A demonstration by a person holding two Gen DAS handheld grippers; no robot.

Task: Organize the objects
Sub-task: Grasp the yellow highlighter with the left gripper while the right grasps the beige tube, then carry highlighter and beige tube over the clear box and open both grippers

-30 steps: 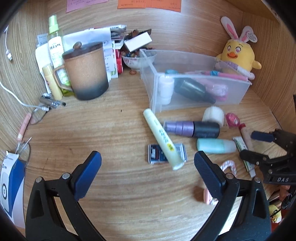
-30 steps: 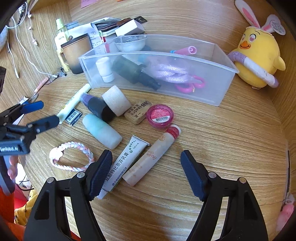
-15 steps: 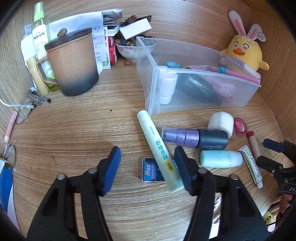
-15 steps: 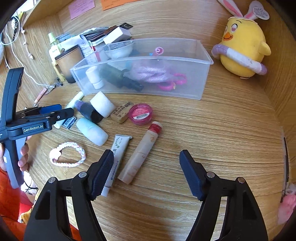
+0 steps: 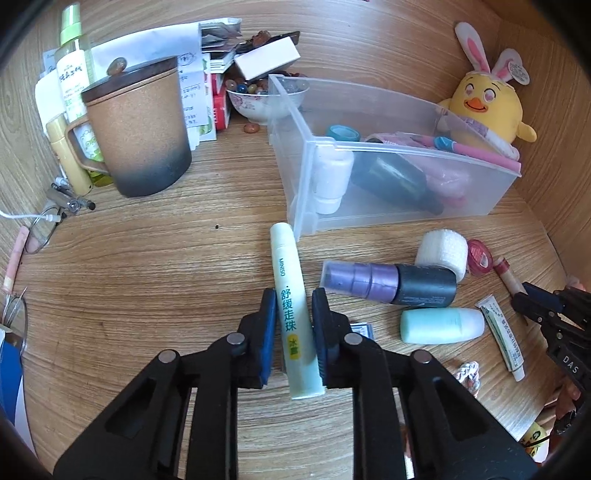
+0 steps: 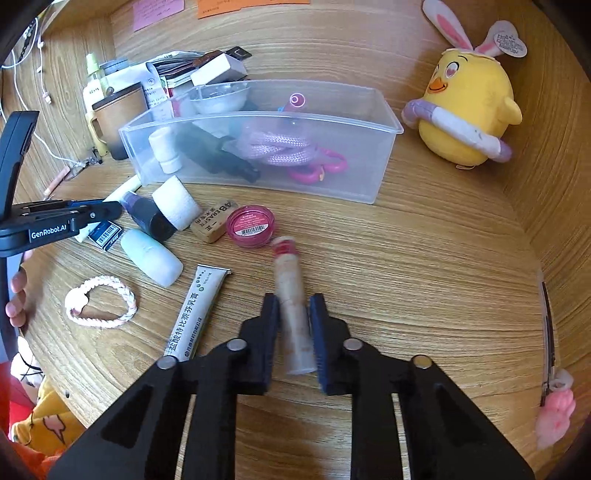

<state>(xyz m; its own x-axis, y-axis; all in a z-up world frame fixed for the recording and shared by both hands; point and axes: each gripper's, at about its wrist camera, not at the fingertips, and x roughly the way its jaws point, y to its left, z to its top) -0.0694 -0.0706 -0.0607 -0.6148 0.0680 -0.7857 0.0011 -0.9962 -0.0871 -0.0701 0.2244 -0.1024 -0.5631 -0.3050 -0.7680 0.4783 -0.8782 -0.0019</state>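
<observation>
A light wood-grain desk top (image 6: pixel 424 266) fills the scene, bright under even daylight. Behind it rises a back panel (image 6: pixel 351 40) of the same wood, with a pink note (image 6: pixel 158 10) and an orange note (image 6: pixel 251 4) stuck on it, and a side wall (image 6: pixel 554 177) closes the desk's right edge.

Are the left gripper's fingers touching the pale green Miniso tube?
Touching. The left wrist view shows both fingers of the left gripper, having just closed, pressed against the sides of the pale green tube, no gap on either side.
</observation>
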